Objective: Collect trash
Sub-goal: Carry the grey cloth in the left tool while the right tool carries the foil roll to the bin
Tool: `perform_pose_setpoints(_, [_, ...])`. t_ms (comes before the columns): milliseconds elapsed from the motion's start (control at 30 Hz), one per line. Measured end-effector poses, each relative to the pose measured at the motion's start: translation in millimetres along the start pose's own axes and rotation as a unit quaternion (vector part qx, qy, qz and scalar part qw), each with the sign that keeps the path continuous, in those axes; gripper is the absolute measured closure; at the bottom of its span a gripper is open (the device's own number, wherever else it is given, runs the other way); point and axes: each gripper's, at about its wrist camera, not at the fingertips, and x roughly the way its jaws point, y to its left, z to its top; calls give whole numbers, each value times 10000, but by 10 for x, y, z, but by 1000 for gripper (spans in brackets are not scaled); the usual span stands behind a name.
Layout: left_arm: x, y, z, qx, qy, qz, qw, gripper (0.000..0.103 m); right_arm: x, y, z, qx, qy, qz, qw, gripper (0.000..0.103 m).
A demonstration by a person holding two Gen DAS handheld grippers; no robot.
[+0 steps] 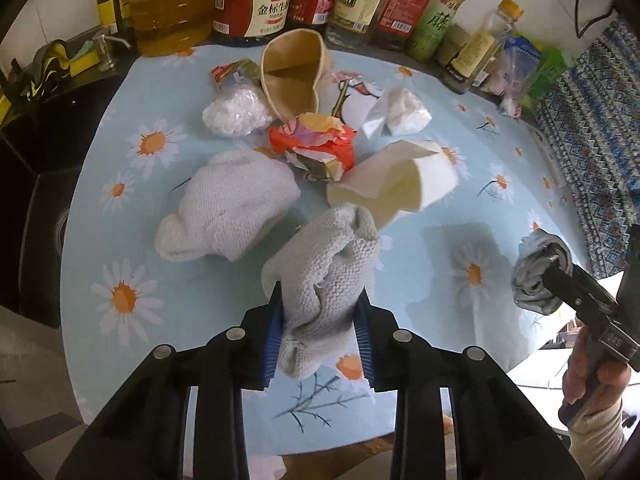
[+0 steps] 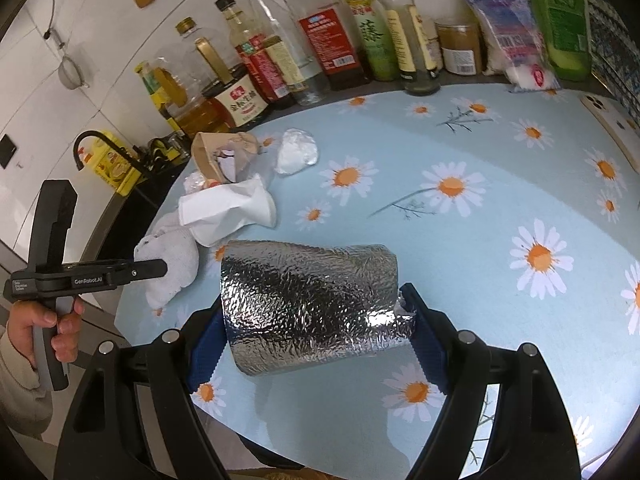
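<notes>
My left gripper (image 1: 320, 316) is shut on a white knitted glove (image 1: 324, 272) and holds it over the daisy tablecloth; it also shows in the right wrist view (image 2: 168, 268). My right gripper (image 2: 316, 328) is shut on a sheet of crumpled silver foil (image 2: 312, 304), also seen at the right of the left wrist view (image 1: 536, 276). On the table lie a second white glove (image 1: 232, 208), a white paper napkin (image 1: 396, 188), a red and orange wrapper (image 1: 316, 148), a brown paper bag (image 1: 292, 76) and two clear plastic bags (image 1: 236, 112) (image 1: 396, 114).
A row of oil and sauce bottles (image 1: 248, 0) stands along the table's far edge. Packets (image 2: 516, 32) sit at the far right. A black sink (image 1: 44, 184) with a faucet (image 2: 88, 140) lies to the left. A patterned cloth (image 1: 592, 120) is on the right.
</notes>
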Motion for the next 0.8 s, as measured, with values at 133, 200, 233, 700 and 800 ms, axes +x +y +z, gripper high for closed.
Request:
perform_pose_setpoints(133, [-120,-41,-108,-20,-93,-35,9999,73,-9,81,-8,-92,5,60,9999,24])
perform_pose_setpoints(200, [-195,-36,-179,-47,-151,-47,9999,73,-1,128,-25,-144,45,66,9999,24])
perform_pose_setpoints(233, [-225,-32,-211,-65,-179,-46,9998,73,7,164,-43,-187,71,68,9998,24])
perform_pose_setpoints(700, [-734,288,-849,-489,-617,-93,9969,73,67,712,-271,-724,331,116,9968,24])
perform_pose_setpoints(800, [-812,362,-1005,-545,-678,-130,9961,73,63,888,-375,-845,384,124,9956,24])
